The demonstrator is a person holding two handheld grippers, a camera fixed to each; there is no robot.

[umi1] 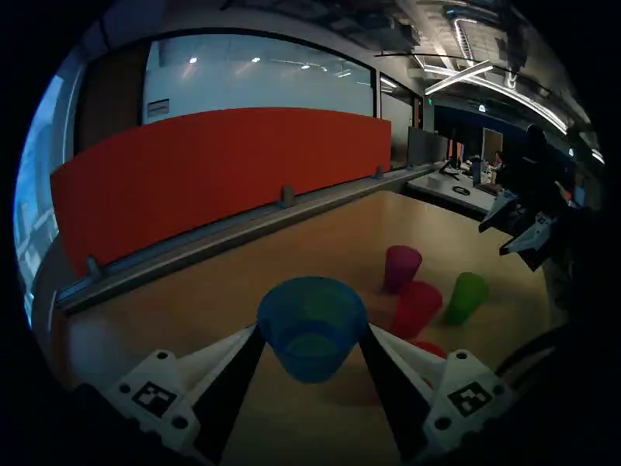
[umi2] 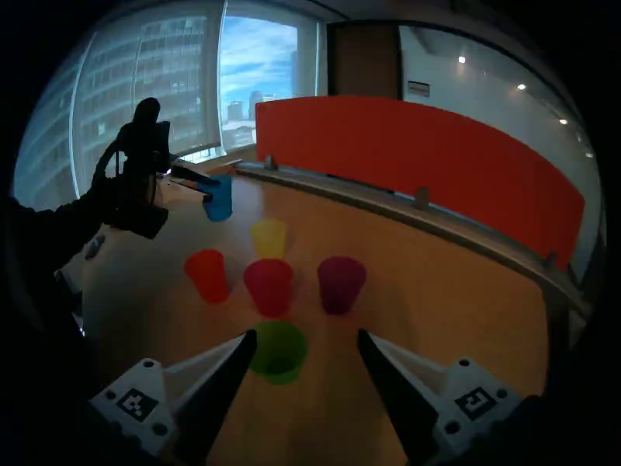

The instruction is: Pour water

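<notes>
Gripping the blue cup (umi1: 312,334) by its sides, the left gripper (umi1: 310,330) holds it upright above the table (umi1: 233,295), at 10 o'clock in the right gripper view; the right gripper (umi2: 305,335) hovers spread around the green cup (umi2: 278,351)

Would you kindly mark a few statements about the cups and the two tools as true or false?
1. The left tool grips the blue cup. True.
2. The right tool is shut on the green cup. False: it is open, and the green cup stands ungripped on the table.
3. The yellow cup lies on its side. False: it stands upright.
4. In the right gripper view, the red cup stands between the orange cup and the purple cup. True.
</notes>
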